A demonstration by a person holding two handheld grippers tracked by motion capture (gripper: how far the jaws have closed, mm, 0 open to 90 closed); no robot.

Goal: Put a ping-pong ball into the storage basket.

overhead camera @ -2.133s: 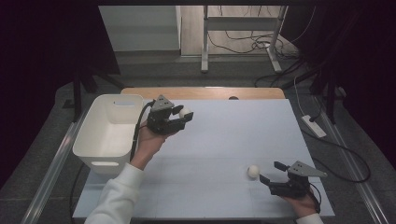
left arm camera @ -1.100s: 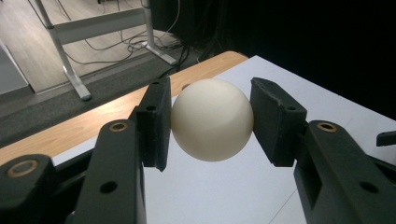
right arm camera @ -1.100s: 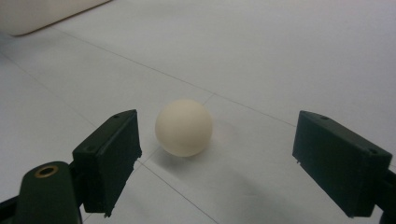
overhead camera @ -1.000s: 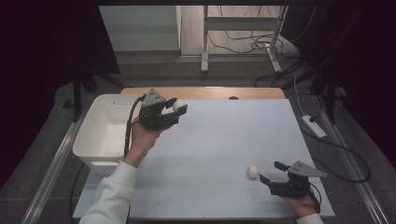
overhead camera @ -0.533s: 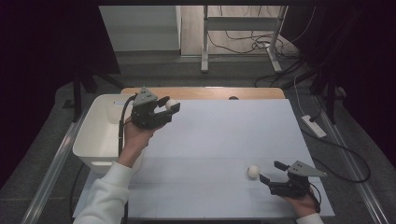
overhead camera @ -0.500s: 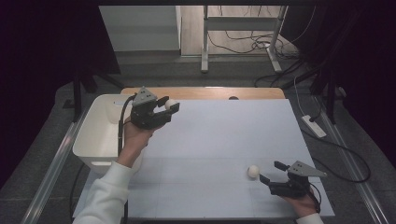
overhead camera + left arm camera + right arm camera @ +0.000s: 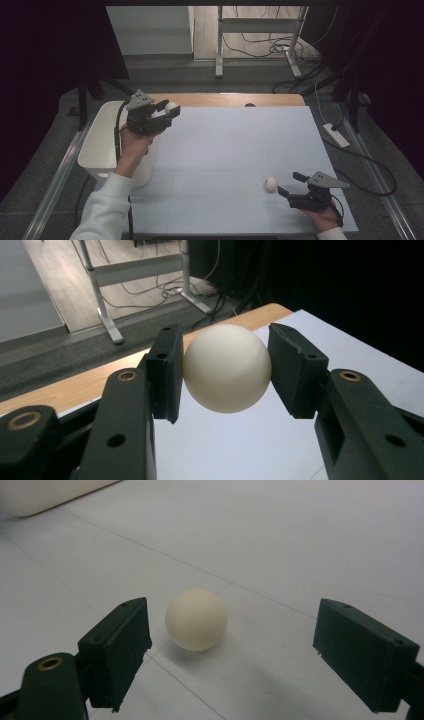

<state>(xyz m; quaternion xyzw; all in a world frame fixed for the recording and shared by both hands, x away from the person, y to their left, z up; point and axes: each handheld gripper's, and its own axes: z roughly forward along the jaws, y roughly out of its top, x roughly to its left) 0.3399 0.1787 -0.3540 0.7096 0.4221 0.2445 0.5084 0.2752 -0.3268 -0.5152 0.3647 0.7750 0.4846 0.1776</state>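
The left gripper (image 7: 167, 111) is clamped on a smooth cream-white ball (image 7: 226, 367), its two black pads pressing the ball's opposite sides, and it hangs above the near-right rim of the white rectangular plastic bin (image 7: 100, 150) that sits at the left edge of the pale blue-white table mat (image 7: 235, 150). What the coming move turns on is that the held ball lies just to the right of the bin's open mouth, over the mat beside the rim and not over the hollow, so I judge a short carry leftward across that rim is called for before any release. Being round, the ball has no long axis to align. Well apart from the bin, towards the mat's near-right corner, a second cream-white ball (image 7: 196, 619) rests on the mat between and just ahead of the wide-open, empty jaws of the right gripper (image 7: 289, 182), nearer one pad than the other
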